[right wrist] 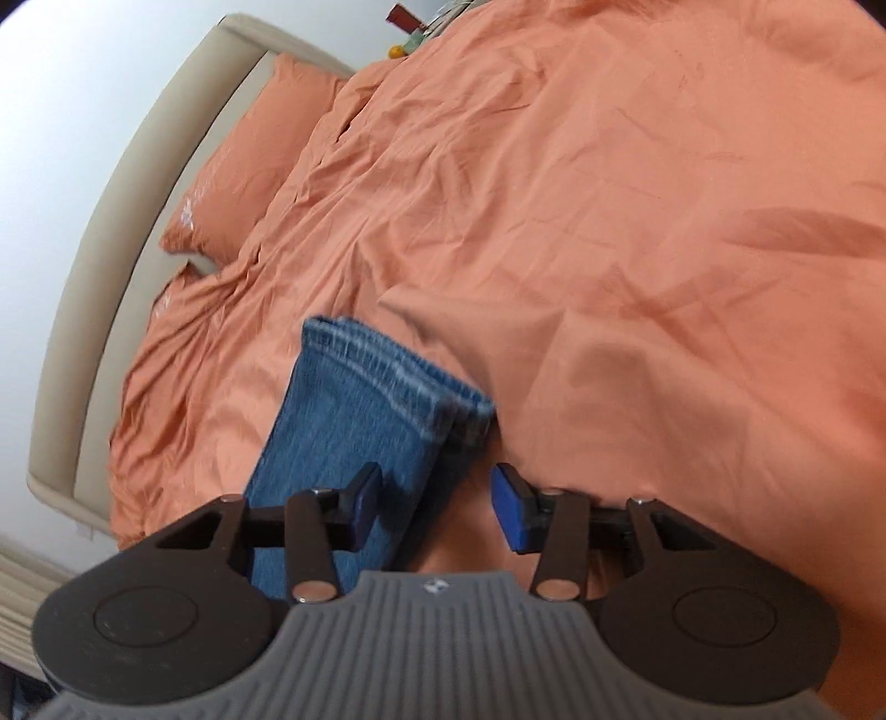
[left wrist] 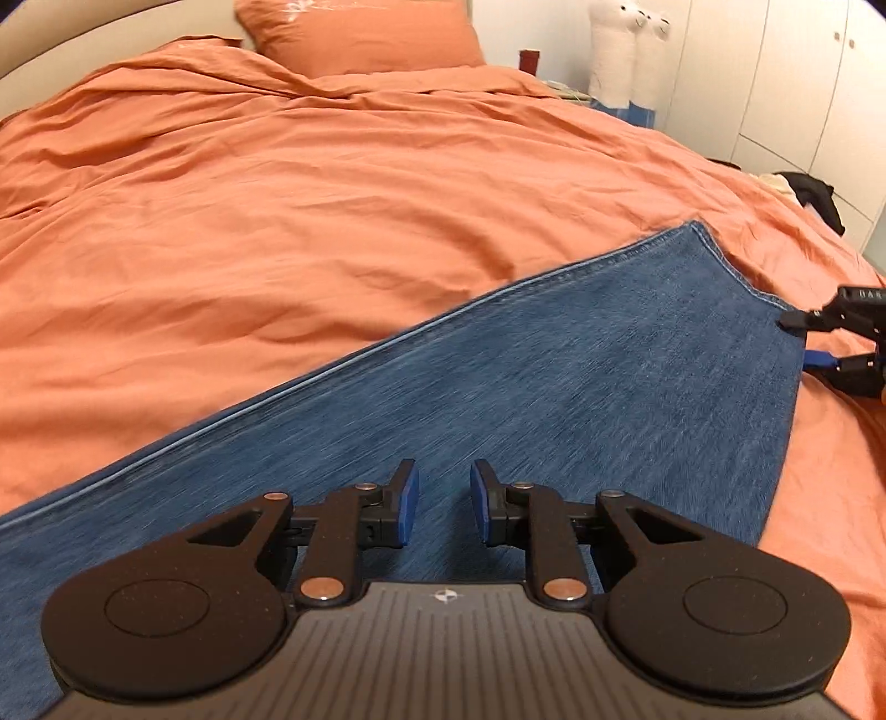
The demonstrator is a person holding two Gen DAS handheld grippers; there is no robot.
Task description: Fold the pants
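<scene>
text: pale lettering on right gripper [left wrist: 800, 339] body (too blurred to read) | elsewhere: none legible

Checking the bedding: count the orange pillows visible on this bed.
1. A single orange pillow lies at the head of the bed, against the beige headboard. Others may lie outside the views.

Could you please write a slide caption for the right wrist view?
Open right gripper poised at the hem end of blue jeans on an orange duvet.

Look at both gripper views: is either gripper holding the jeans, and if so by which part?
Nothing is held. The left gripper is open above the jeans; the right gripper is open by the hem.
</scene>
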